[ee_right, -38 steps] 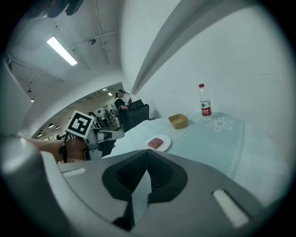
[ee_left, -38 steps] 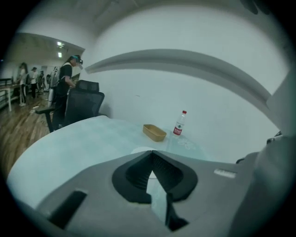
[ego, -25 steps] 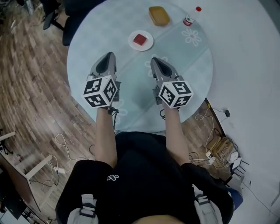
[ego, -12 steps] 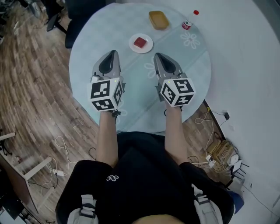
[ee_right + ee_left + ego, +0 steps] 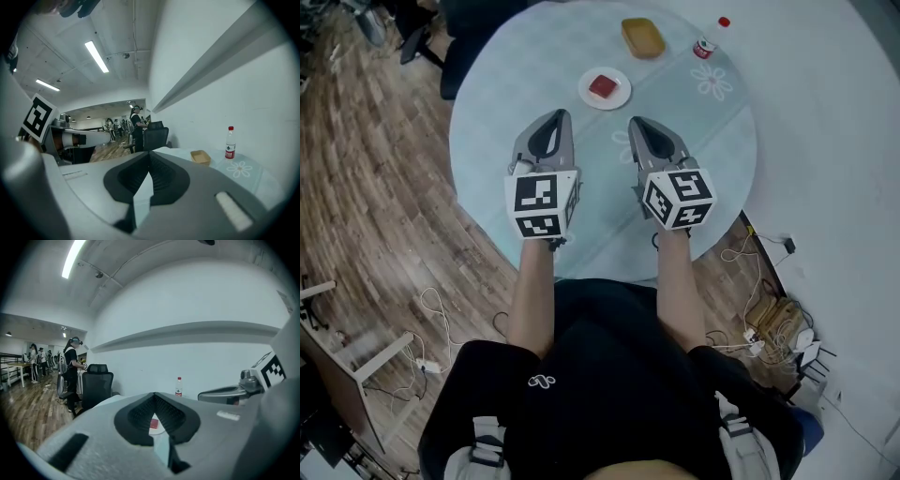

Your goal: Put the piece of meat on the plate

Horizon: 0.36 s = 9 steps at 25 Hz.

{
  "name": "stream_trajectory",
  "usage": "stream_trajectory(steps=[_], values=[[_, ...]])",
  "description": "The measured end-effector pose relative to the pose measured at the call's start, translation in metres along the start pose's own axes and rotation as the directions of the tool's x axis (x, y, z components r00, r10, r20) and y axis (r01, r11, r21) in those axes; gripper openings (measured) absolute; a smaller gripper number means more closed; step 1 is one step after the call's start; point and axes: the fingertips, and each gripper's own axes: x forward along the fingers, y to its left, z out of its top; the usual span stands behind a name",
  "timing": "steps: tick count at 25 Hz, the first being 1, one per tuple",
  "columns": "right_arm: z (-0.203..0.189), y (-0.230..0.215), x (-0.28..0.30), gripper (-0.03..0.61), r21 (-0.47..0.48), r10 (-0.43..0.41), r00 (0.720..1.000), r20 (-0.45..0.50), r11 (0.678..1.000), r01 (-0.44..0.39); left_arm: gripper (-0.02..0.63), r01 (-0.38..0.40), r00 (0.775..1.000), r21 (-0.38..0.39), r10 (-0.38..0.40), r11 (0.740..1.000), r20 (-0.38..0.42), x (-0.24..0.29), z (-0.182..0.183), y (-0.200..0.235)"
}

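Note:
The red piece of meat lies on a small white plate at the far side of the round pale table. Both grippers hover over the table's near half, side by side, pointing toward the plate and well short of it. My left gripper is shut and empty. My right gripper also looks shut with nothing in it. In the left gripper view the meat shows through the hollow behind the shut tips. The right gripper view shows shut tips and no plate.
A yellow tray and a red-capped bottle stand at the table's far edge, right of the plate. A black office chair stands beyond the table, with people farther back. Cables lie on the wooden floor near the wall.
My left gripper has shifted right, closer to the right gripper, and rolled so its marker cube faces the camera more squarely. The right gripper has barely moved. Meat and plate are unmoved.

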Motion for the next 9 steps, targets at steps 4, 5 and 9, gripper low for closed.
stream_trajectory(steps=[4,5,9], values=[[-0.001,0.005,0.004,0.011,-0.012,0.007,1.0,-0.013,1.0,-0.007,-0.002,-0.008,1.0,0.041,0.009,0.999,-0.018,-0.001,-0.004,0.002],[-0.001,0.007,0.006,0.011,-0.018,0.012,1.0,-0.018,1.0,-0.012,-0.002,-0.013,1.0,0.069,0.015,0.998,-0.024,0.0,-0.005,0.002],[-0.003,0.019,0.012,0.011,-0.038,0.036,0.999,-0.031,0.999,-0.037,-0.002,-0.003,0.999,0.159,0.01,0.987,-0.045,0.002,-0.007,-0.005]])
